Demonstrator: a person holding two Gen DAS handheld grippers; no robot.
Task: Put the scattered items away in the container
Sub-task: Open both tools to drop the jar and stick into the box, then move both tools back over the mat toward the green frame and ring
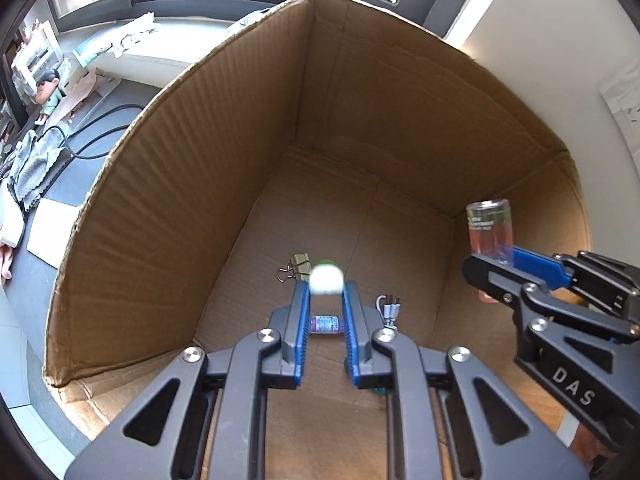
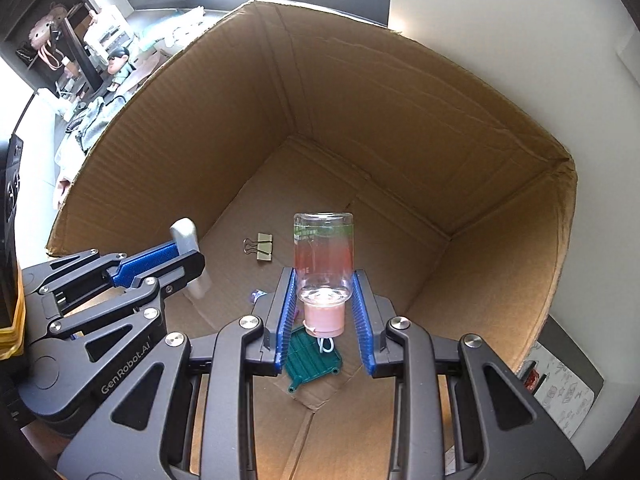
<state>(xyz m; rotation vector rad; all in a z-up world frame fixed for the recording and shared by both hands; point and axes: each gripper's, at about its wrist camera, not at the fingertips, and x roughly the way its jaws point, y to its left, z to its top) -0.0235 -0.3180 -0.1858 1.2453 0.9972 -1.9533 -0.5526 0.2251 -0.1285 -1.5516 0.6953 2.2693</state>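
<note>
Both my grippers hang inside the box [image 1: 224, 152]: left [image 1: 326, 286] clamps a white tube [image 2: 188, 240], right [image 2: 324, 280] grips a bottle [image 2: 323, 252], cap towards me.

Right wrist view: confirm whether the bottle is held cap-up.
No: the bottle hangs inverted in the right tool, its pink cap pointing down.

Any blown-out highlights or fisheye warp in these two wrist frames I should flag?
Left wrist: the white object in the left hand-held gripper is overexposed to a featureless glow, and the window along the top is clipped too. Right wrist: the same object keeps its shape, and the bottle is sharp with its label visible. Both views: the cardboard box rims bow into curves, with dark vignetting in the corners.
</note>
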